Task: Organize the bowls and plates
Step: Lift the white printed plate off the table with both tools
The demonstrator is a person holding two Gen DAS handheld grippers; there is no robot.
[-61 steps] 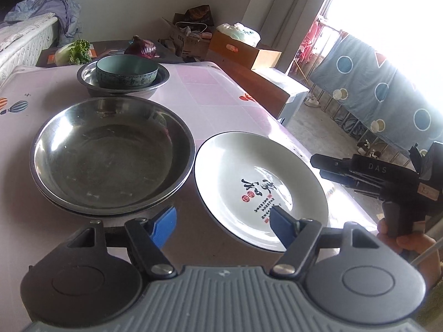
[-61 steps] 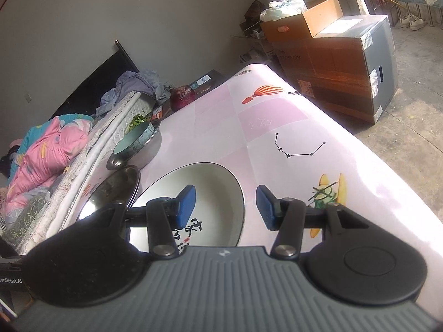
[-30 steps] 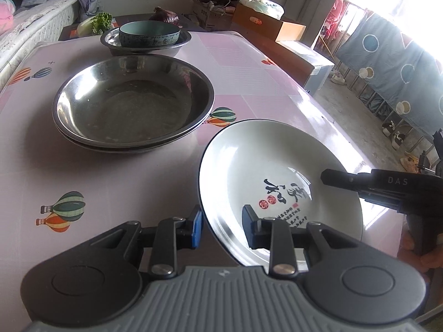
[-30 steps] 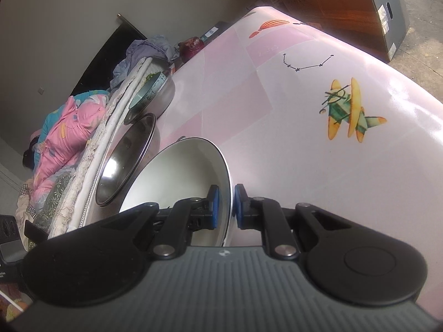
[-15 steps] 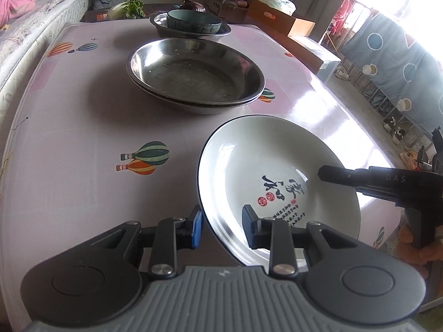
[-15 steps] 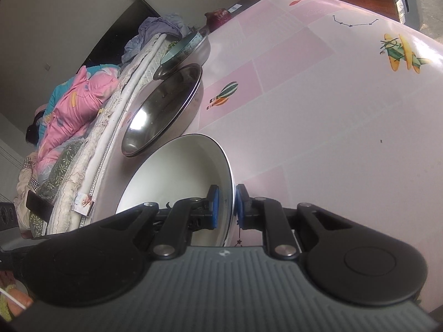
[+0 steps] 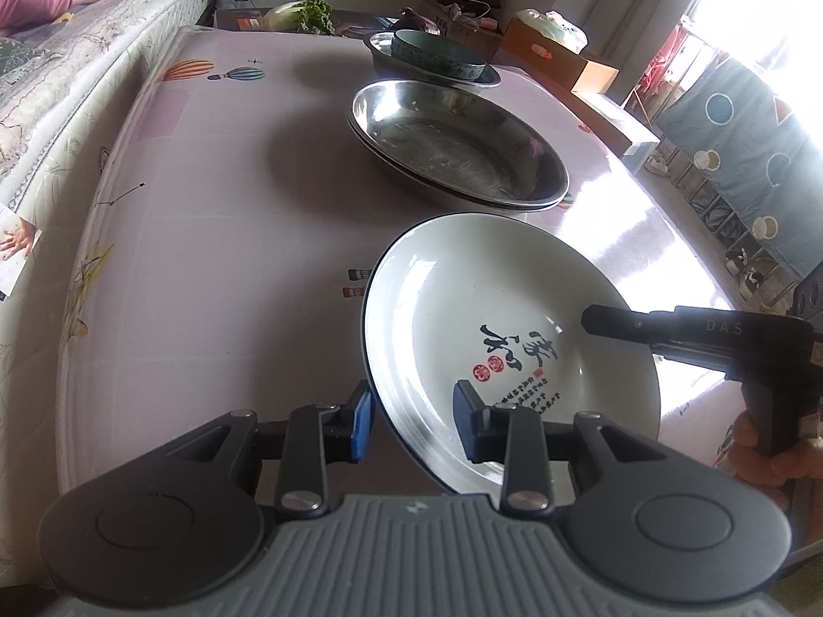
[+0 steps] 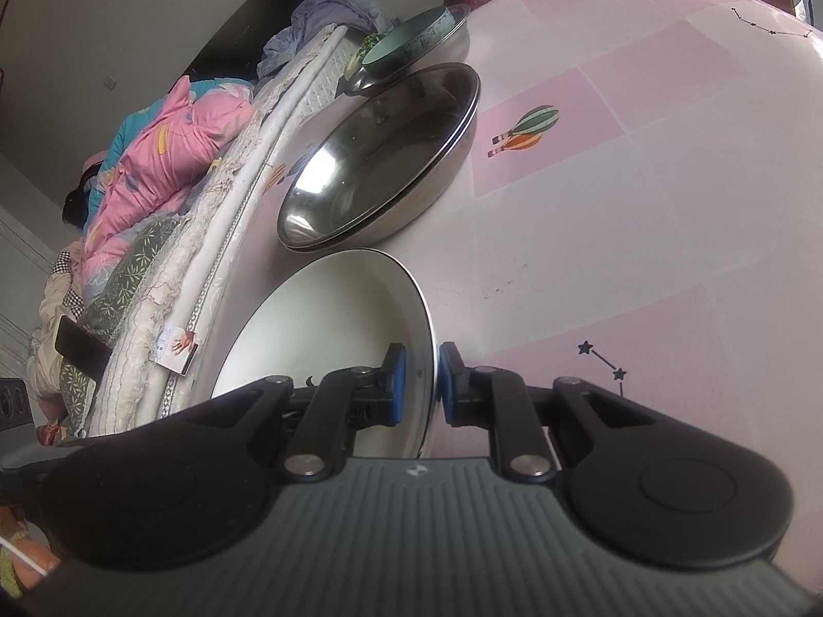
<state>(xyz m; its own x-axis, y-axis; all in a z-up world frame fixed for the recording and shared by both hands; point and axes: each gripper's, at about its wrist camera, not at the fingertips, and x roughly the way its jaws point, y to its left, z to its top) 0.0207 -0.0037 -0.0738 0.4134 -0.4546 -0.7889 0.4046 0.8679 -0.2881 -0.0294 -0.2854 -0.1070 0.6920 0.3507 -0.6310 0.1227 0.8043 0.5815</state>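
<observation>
Plate (image 7: 494,319) gripped at both rims, held above the table (image 7: 216,236).
Your left gripper (image 7: 411,424) and right gripper (image 8: 420,383) each clench its edge; it hangs tilted, just beside the stacked steel bowls (image 7: 458,146).

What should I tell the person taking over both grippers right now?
Left gripper: shut on the white plate, clamping its near rim.
Right gripper: shut on the same plate's opposite rim.
The plate is held tilted over the table.
Two nested steel basins sit beyond it; a teal bowl rests in a smaller steel basin farther back.
Left: set the plate down, probably near or on the stack.
</observation>
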